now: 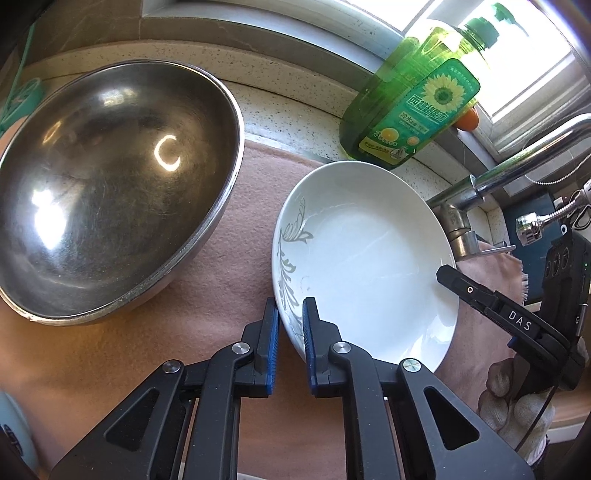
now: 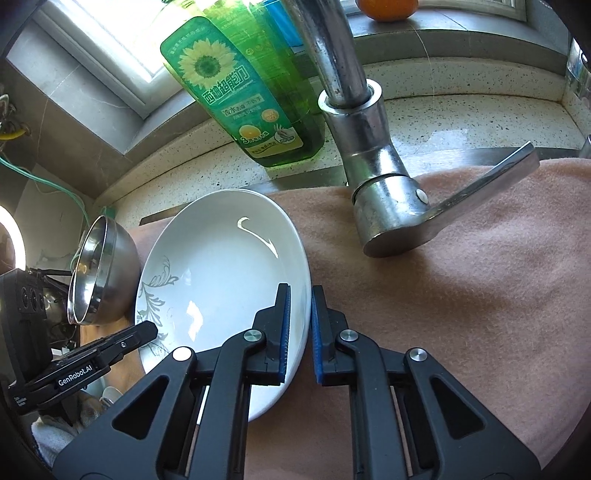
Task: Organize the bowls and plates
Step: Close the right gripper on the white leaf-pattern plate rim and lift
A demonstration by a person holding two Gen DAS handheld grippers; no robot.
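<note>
The left claw [image 1: 291, 325] is closed on the near left rim of a shallow white ceramic plate with a grey leaf pattern [image 1: 365, 266], one blue-padded finger outside the rim and the other inside. The right claw [image 2: 300, 321] is clamped the same way on the opposite rim of that plate [image 2: 221, 280], so the plate sits between the two claws on a pinkish-brown cloth [image 1: 229, 332] spread over the counter [image 1: 295, 122].

Just to the left of the left claw, and apart from the plate, a large round stainless-steel bowl [image 1: 110, 192] rests on the cloth; from the right wrist view it shows beyond the plate, at the far left [image 2: 99, 273].

Beyond the plate, away from both claws, a tall green translucent dish-soap bottle with a sunflower label [image 1: 413, 107] stands on the speckled counter below a window. Right of it, close ahead of the right claw, rises a chrome tap with a flat lever handle [image 2: 373, 177]. An orange round fruit [image 2: 388, 9] lies on the sill behind the tap. A hand in a white knitted glove [image 1: 517, 402] holds the right claw's body.
</note>
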